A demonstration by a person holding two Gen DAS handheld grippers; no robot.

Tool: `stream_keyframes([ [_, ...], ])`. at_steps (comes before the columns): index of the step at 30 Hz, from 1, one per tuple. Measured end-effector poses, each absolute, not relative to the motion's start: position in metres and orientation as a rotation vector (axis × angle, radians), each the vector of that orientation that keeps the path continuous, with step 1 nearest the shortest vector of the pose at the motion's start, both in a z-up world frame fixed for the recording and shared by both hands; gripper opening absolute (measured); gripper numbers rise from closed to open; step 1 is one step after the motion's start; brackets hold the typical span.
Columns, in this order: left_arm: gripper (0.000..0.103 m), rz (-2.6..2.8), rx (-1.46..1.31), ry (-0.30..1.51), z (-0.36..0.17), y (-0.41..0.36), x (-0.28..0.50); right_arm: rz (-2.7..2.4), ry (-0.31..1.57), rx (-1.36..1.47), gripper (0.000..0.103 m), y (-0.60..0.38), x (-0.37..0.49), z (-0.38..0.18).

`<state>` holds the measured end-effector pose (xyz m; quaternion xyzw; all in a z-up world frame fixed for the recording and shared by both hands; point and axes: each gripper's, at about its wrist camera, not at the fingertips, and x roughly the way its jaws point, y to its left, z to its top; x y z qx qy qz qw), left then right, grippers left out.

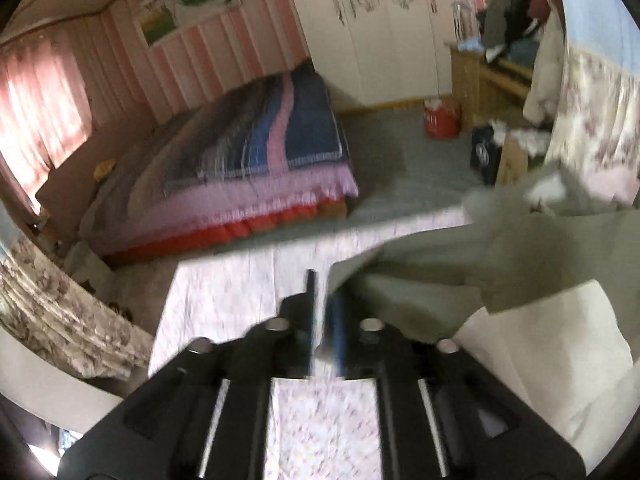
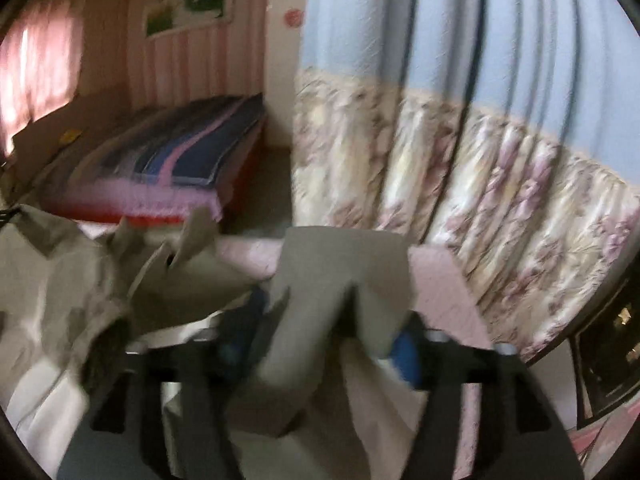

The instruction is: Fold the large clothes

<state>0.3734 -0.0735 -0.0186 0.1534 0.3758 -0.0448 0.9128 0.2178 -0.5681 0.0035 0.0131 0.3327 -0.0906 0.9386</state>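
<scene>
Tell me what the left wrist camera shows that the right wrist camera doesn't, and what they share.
Only the left wrist view shows the white wardrobe, the red bucket on the floor, the clothes piled on a wooden shelf, and the left gripper with its jaws close together. Only the right wrist view shows the right gripper with grey cloth between its wide jaws, and a dark cabinet at the right edge. Both show the grey garment on the pink floral surface, the striped bed, the wall picture and the floral curtain.
</scene>
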Motion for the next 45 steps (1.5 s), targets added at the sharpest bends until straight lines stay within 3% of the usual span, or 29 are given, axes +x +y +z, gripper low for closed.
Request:
stream_keyframes([
  [1, 0.043, -0.084, 0.313, 0.784, -0.025, -0.065, 0.367, -0.18, 0.677, 0.024, 0.073, -0.565, 0.212, 0.004],
  [3, 0.069, -0.06, 0.302, 0.748, -0.024, -0.048, 0.347, -0.158, 0.662, 0.026, 0.079, -0.561, 0.195, 0.01],
  [4, 0.076, -0.05, 0.29, 0.726, -0.022, -0.038, 0.334, -0.15, 0.638, 0.026, 0.089, -0.557, 0.181, 0.016],
  [6, 0.084, -0.04, 0.265, 0.706, -0.016, -0.019, 0.303, -0.158, 0.57, 0.002, 0.097, -0.548, 0.158, 0.027],
  [10, 0.093, -0.016, 0.253, 0.659, -0.01, 0.008, 0.224, -0.155, 0.498, -0.009, 0.098, -0.545, 0.119, 0.052],
  [14, 0.098, -0.016, 0.209, 0.645, -0.018, 0.014, 0.142, -0.076, 0.487, 0.115, 0.1, -0.526, 0.06, 0.049],
  [23, 0.1, -0.067, 0.165, 0.708, -0.078, -0.012, 0.026, 0.057, 0.696, 0.15, 0.1, -0.425, -0.006, -0.067],
  [42, 0.1, -0.169, 0.182, 0.752, -0.095, -0.019, 0.0, -0.03, 0.821, -0.082, 0.1, -0.354, 0.034, -0.116],
  [45, 0.1, -0.197, 0.243, 0.74, -0.1, -0.029, -0.003, -0.019, 0.838, -0.047, 0.096, -0.358, 0.038, -0.118],
])
